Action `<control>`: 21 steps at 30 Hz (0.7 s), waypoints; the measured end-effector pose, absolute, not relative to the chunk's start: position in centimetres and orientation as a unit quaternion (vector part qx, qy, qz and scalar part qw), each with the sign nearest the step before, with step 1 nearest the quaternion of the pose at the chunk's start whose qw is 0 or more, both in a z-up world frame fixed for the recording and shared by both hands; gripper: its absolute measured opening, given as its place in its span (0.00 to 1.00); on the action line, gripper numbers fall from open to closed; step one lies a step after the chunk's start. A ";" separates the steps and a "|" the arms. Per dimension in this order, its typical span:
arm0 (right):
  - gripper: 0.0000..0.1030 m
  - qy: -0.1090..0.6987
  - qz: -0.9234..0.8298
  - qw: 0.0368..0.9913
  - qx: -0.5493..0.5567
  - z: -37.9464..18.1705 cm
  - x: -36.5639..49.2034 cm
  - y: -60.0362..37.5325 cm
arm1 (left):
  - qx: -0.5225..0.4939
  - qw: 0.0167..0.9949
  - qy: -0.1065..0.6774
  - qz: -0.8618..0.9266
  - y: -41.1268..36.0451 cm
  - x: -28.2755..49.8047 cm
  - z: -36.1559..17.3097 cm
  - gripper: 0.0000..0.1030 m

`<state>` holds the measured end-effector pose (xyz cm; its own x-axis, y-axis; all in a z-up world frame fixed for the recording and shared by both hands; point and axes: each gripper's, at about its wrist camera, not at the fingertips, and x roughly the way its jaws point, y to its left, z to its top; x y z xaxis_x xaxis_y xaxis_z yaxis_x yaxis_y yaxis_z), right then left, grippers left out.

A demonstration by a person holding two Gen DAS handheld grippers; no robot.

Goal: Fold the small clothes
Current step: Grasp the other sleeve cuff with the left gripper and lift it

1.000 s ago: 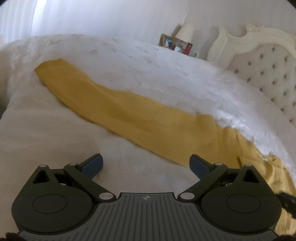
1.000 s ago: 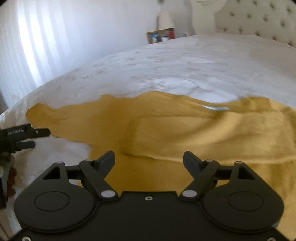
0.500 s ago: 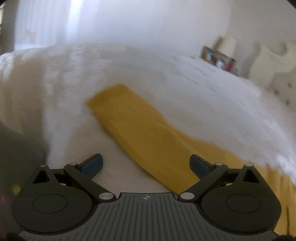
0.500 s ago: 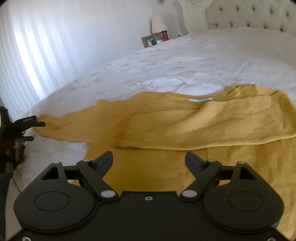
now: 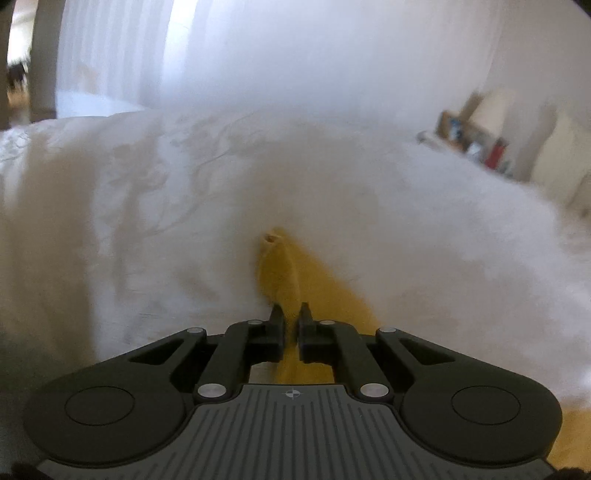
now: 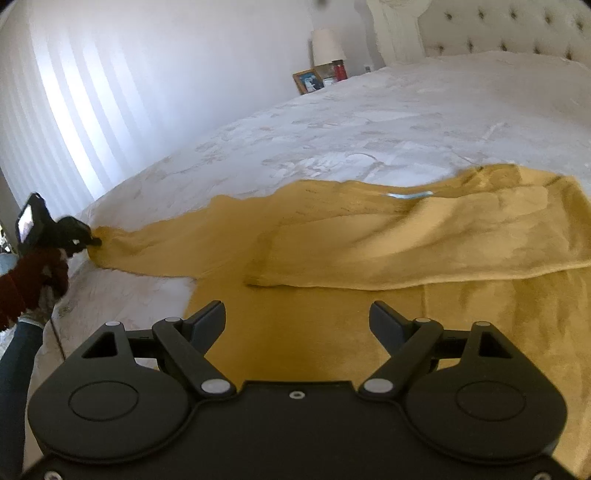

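Fingers, left gripper (image 5: 291,314): drawn together, pinching the sleeve end (image 5: 277,266) of the mustard garment (image 6: 369,251); cloth bunches up between the tips. Fingers, right gripper (image 6: 297,317): spread wide, nothing between them, poised over the garment's near panel.

Bed (image 6: 369,122): white textured cover, fills most of both views; its left edge drops away beside the left gripper (image 6: 79,236) in the right wrist view.

Mustard garment: laid across the near part of the bed, one side folded over the body with the fold edge running left to right just ahead of the right fingers; long sleeve stretched leftward to the bed's edge, where the left gripper holds its tip. Small pale label (image 6: 410,194) near the collar.

Curtains (image 6: 74,110): pale, pleated, along the wall beyond the bed's far side.

Headboard (image 6: 498,33): tufted, cream, far right.

Lamp (image 6: 327,46), picture frame (image 6: 308,82), red bottle (image 6: 340,71): grouped on the bedside, well apart from the garment.

Open bedcover lies beyond the garment on all far sides.
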<state>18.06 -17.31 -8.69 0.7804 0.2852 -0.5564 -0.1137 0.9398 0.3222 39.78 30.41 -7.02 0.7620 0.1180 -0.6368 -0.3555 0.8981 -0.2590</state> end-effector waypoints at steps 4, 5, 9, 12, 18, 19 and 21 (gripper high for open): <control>0.83 0.312 0.099 0.932 0.157 -8.8 16.8 -18.9 | -0.187 0.936 0.287 0.085 26.7 38.2 -1.8 0.06; 0.83 0.310 0.098 0.932 0.161 -8.7 16.4 -19.3 | -0.173 0.943 0.277 0.068 25.1 37.7 -0.2 0.06; 0.83 0.305 0.089 0.932 0.176 -8.4 14.5 -21.2 | -0.146 0.960 0.239 0.009 19.3 35.4 4.9 0.06; 0.83 0.299 0.084 0.933 0.180 -7.9 12.9 -22.5 | -0.128 0.966 0.220 -0.042 13.8 34.1 7.9 0.06; 0.83 0.283 0.069 0.934 0.207 -7.5 10.4 -25.1 | -0.139 0.952 0.223 -0.154 1.8 33.5 10.4 0.06; 0.83 0.280 0.066 0.934 0.210 -7.5 10.0 -25.5 | -0.135 0.951 0.221 -0.167 -0.4 33.2 10.4 0.06; 0.83 0.276 0.061 0.936 0.212 -7.5 9.3 -26.3 | -0.143 0.943 0.230 -0.196 -4.6 32.9 9.6 0.06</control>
